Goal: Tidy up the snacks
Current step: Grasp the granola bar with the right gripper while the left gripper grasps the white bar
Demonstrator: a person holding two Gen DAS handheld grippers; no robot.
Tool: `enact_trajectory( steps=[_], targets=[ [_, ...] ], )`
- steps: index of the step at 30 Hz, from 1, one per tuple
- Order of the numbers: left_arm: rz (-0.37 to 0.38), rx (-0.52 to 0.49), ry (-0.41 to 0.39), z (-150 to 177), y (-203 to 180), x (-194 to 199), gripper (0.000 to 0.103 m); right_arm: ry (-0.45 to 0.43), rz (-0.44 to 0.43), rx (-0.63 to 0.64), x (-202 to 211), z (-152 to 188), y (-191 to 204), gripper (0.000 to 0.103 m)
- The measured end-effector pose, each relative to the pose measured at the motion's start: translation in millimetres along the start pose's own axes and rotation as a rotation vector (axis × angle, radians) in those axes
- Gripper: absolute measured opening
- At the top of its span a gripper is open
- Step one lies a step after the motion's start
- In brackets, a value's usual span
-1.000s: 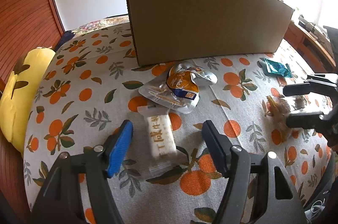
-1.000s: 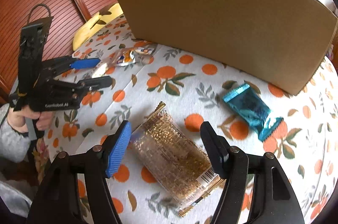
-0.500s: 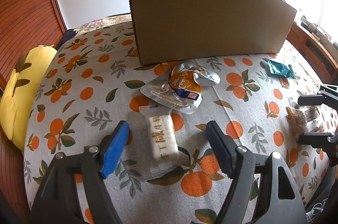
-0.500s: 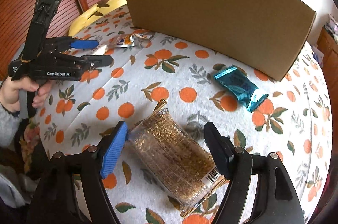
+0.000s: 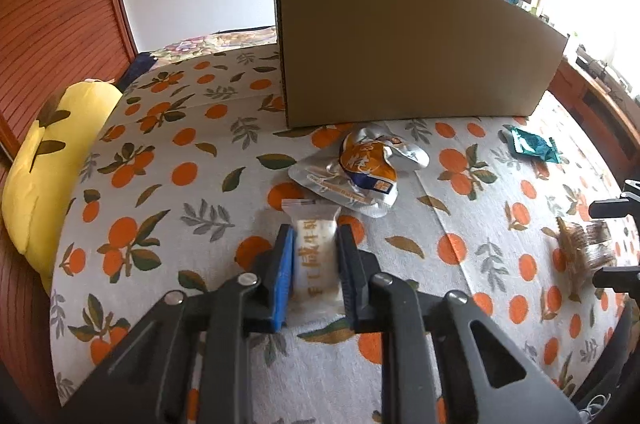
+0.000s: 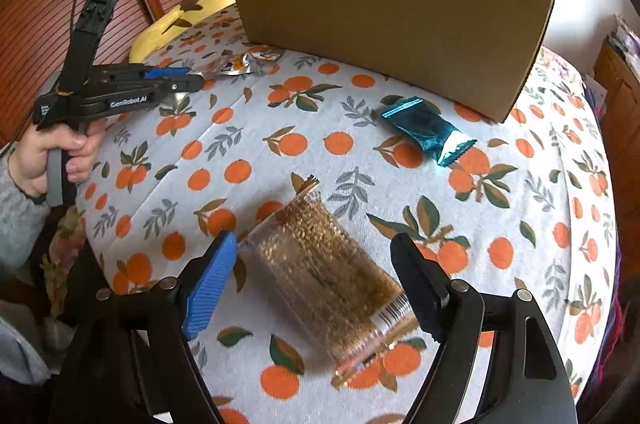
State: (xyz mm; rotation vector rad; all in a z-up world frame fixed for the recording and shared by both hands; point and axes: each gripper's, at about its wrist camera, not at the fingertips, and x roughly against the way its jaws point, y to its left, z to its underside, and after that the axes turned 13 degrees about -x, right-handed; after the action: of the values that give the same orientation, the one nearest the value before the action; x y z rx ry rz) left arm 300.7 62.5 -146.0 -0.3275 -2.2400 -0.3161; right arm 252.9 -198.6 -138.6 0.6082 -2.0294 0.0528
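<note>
A white cloth [image 6: 280,127] printed with oranges and green leaves is covering the bed. The box [image 6: 384,19] is showing plain brown, one packet [image 6: 424,131] is gleaming teal, another [image 5: 362,173] silver with orange and blue, the blurred pack [image 6: 328,280] is looking golden-brown, perhaps, the pillow [image 5: 44,159] is glowing yellow

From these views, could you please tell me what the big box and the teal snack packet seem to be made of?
Big box: apparently corrugated cardboard, matte brown, with fluting along its left edge in the left wrist view. Teal snack packet: probably metallised plastic film, glossy, with crinkles and a crimped end.
</note>
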Motion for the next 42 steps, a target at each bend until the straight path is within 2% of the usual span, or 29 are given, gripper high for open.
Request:
enact_trajectory(
  steps=[6, 10, 16, 18, 22, 26, 42],
  targets=[
    [0.008, -0.012, -0.017, 0.0, -7.6, 11.1, 0.018, 0.033, 0.036, 0.053, -3.2, 1.2, 0.7, 0.083],
    [0.022, 0.003, -0.040, 1.0, -10.3, 24.3, 0.018, 0.057, 0.097, 0.100, -13.6, 1.5, 2.4, 0.083],
    [0.025, -0.007, -0.068, 0.2, -20.1, 46.4, 0.019, 0.041, 0.096, 0.053, -16.8, -4.7, -6.7, 0.083],
    [0.025, -0.018, -0.082, 0.5, -24.1, 55.2, 0.019, 0.027, 0.105, 0.045, -14.9, -3.1, -7.8, 0.081],
    [0.020, -0.034, -0.105, 0.4, -31.4, 66.5, 0.019, -0.006, 0.122, 0.001, -7.7, 1.2, -10.3, 0.060],
    [0.027, -0.037, -0.127, -0.3, -39.9, 77.3, 0.019, -0.050, 0.123, -0.066, 2.1, 9.3, -14.5, 0.049],
    [0.064, -0.109, -0.183, -15.8, -71.6, 99.2, 0.019, -0.159, 0.086, -0.148, 26.8, 15.0, -10.2, 0.046]
  ],
)
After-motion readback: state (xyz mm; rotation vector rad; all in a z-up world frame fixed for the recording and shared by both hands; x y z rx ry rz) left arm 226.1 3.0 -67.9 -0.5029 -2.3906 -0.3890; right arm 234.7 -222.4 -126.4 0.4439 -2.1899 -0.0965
